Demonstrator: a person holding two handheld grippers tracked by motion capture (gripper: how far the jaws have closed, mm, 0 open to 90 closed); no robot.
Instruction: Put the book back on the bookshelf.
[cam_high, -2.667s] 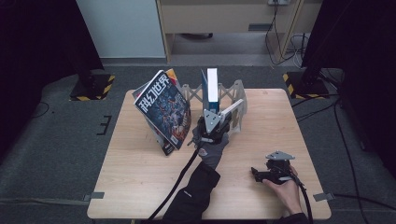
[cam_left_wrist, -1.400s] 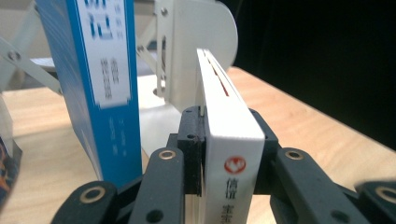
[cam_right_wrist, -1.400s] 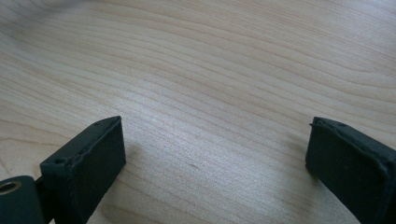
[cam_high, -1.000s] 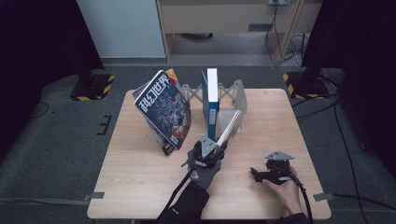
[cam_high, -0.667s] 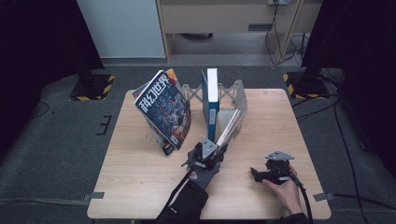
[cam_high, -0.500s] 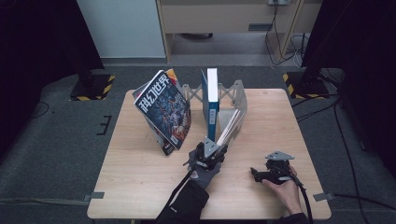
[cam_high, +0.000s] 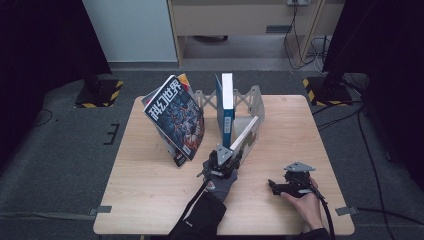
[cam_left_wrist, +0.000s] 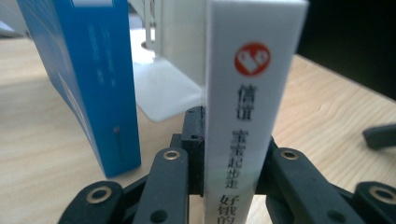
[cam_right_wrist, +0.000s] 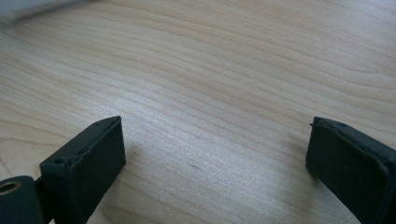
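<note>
Wooden table (cam_high: 150, 200): left gripper (cam_left_wrist: 229, 158) clamps white book (cam_left_wrist: 250, 93) (tilted); jaws just closing.

My left gripper (cam_high: 226, 156), which had held the white book (cam_high: 245, 135) up against the blue book (cam_high: 226, 107) in the rack (cam_high: 256, 97), drew back toward me, tipped the white book into a lean, and closed its jaws further on its spine.
</note>
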